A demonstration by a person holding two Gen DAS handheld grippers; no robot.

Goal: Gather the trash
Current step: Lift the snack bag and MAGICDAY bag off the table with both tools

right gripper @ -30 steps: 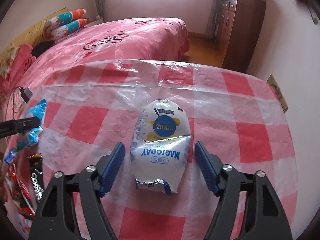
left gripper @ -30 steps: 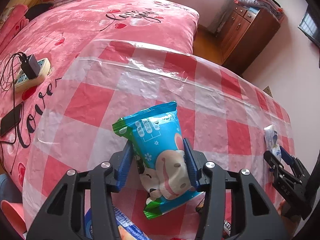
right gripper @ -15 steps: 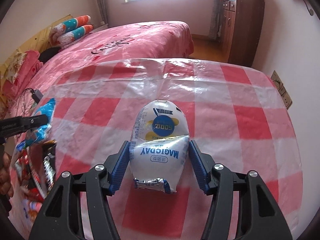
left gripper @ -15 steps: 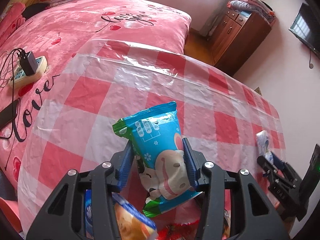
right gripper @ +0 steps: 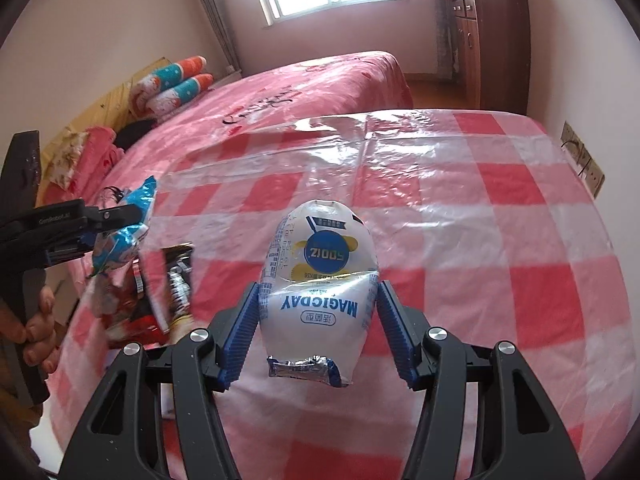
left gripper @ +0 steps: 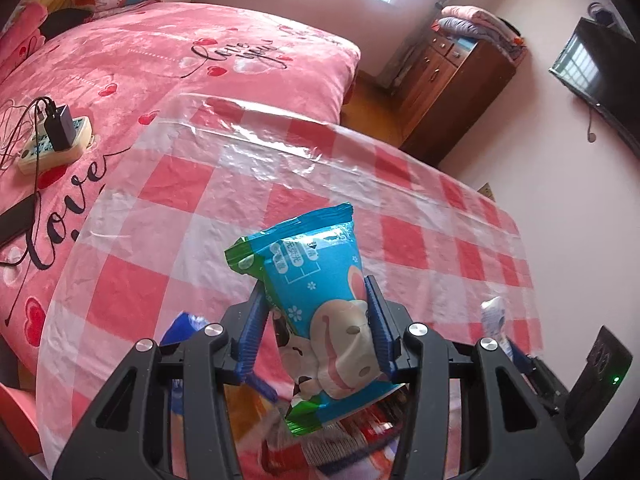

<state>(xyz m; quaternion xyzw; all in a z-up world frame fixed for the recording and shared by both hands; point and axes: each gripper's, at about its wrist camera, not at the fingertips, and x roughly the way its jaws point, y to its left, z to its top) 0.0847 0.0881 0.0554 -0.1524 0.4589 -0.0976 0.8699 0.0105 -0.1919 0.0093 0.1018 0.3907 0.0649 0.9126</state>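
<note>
- Pink bed [left gripper: 168, 60] with red hearts and black writing fills the far side of the room, behind the desk.
- Red and white checked desk [right gripper: 500, 208] sits under a clear, shiny plastic sheet.
- Brown wooden cabinet [left gripper: 452, 88] stands by the wall, with folded blankets on top.
- Black left hand-held gripper [left gripper: 316, 328] has blue fingers [left gripper: 250, 332] clamped tight on a blue and green snack bag with a cartoon cow [left gripper: 320, 304]. The bag is lifted off the desk and tilts to the left.
- Black right hand-held gripper [right gripper: 318, 320] has blue fingers [right gripper: 394, 332] squeezing a white puffy pouch with a blue circle and yellow shapes [right gripper: 320, 288]. The pouch is up in the air over the desk, with its crumpled silver end toward the camera.
- Small pile of red and dark wrappers [right gripper: 156, 300] lies at the left edge of the desk, just under the blue bag.
- Cream power strip [left gripper: 52, 144] lies on the bed with a black plug stuck in it.
- Person's fingers [right gripper: 38, 328] wrap round the left gripper's handle.
</note>
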